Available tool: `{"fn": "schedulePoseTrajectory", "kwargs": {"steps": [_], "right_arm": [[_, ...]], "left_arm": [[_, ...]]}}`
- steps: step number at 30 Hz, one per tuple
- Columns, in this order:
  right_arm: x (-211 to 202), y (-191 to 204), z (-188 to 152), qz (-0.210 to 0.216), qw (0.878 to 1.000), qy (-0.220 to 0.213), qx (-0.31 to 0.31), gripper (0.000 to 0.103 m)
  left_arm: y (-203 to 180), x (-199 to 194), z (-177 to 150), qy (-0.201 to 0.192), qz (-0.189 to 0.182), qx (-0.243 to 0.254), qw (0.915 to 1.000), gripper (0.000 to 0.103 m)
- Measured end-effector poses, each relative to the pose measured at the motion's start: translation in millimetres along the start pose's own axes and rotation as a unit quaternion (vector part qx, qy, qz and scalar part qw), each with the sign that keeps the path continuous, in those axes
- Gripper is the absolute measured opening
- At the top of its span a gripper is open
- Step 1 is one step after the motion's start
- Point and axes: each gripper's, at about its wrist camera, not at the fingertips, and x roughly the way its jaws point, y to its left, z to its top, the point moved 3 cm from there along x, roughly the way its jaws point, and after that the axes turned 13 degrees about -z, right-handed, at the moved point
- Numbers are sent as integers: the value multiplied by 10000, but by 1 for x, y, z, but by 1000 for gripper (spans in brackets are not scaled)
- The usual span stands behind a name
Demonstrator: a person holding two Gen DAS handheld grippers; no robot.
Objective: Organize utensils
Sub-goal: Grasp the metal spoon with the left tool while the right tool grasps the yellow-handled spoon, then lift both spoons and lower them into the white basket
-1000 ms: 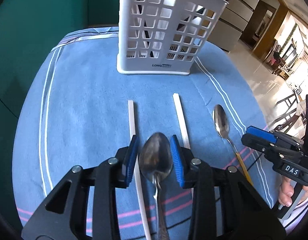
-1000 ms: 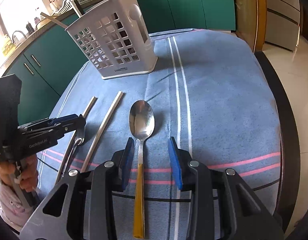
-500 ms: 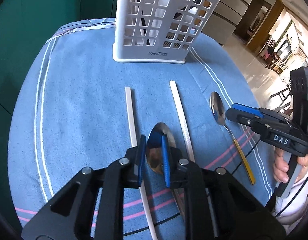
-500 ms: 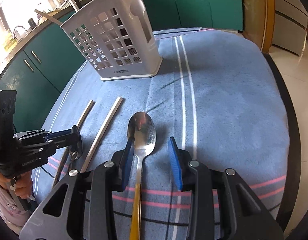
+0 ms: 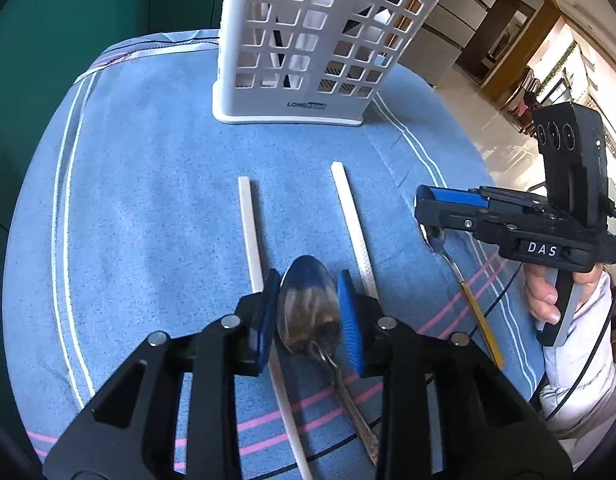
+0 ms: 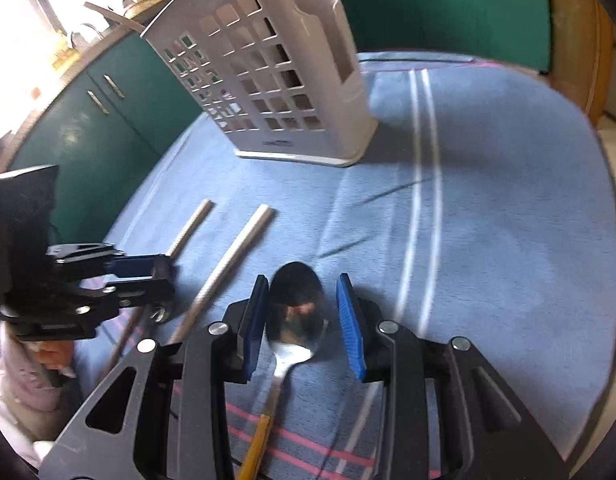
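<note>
My left gripper is shut on the bowl of an all-metal spoon, lifted a little off the blue cloth. My right gripper straddles the bowl of a yellow-handled spoon; its blue pads stand apart from the bowl on the right side. The right gripper also shows in the left wrist view over that spoon. The left gripper shows in the right wrist view. A white slotted utensil holder stands upright at the far side, also in the right wrist view.
Two white chopsticks lie on the blue striped cloth, one on each side of the left gripper. Green cabinets stand behind the table. The table edge drops to the floor on the right.
The left gripper closed on the metal spoon's bowl and raised it slightly. The right gripper moved forward along the yellow-handled spoon, from its handle to its bowl.
</note>
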Motion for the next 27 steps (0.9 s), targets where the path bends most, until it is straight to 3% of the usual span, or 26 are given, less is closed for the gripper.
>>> {"fn": "schedulePoseTrajectory", "kwargs": {"steps": [1,2,5,12,20,24,27], "right_arm": [[0,1,0,11,10000,14,-15,21],[0,2,-1,4,10000,12,-33,14],[-6,4,-1,68,9999,-87,2,5],[-28,13,-7,7,9996,-266,-93,4],[-71,16,-8,-253,9968,-751,33,4],[-118,27,-1,-591,9881,-1416,-67,4],[-145,39,14,-817,9783,-1900,-113,4]], "left_arm": [[1,-1,0,-14,-4,-19,10000,25],[1,-2,0,-36,6,-26,10000,11],[3,-5,1,-66,82,-84,9999,5],[-5,-17,-2,-217,165,14,9996,2],[-18,-56,6,-805,523,125,9953,1],[-30,-93,18,-1510,859,168,9846,1],[-42,-124,34,-2056,1243,202,9705,1]]}}
